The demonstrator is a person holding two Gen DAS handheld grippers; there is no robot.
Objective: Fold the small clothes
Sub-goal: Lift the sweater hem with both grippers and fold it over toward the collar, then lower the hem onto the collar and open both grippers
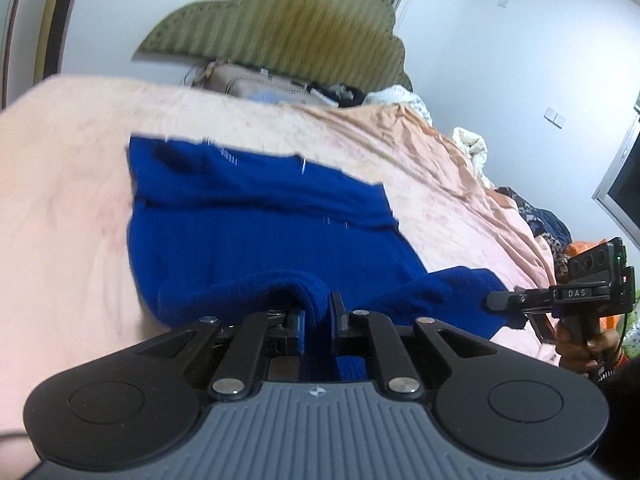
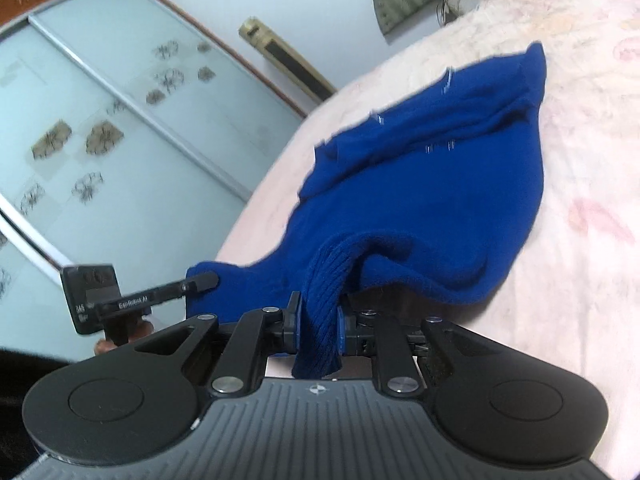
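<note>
From here I see my left tongs (image 1: pixel 318 320) pinching a bunched fold of the blue knit garment (image 1: pixel 256 220), the cloth gathered up between the two pads at its near edge. My right tongs (image 2: pixel 318 320) are likewise clamped on a ribbed part of that garment (image 2: pixel 420 184), which looks like a cuff or hem, though the blur keeps me from saying which. The garment lies spread over the pink bedsheet (image 1: pixel 60 208), its far part flat on the bed and the near edge lifted where both tongs hold it. In the left wrist view the other gripper shows at the right edge, its fingertip touching the blue cloth, and I can read "DAS" (image 1: pixel 576 293) on its body. In the right wrist view the opposite gripper appears at the left, with "DAS" on its camera block and a line that seems to read "GenRobot AI" (image 2: pixel 133 303) along the arm. Behind the bed stands a green striped headboard (image 1: pixel 276 28), and frosted sliding doors (image 2: pixel 100 128) with flower patterns fill the left of the right wrist view.
</note>
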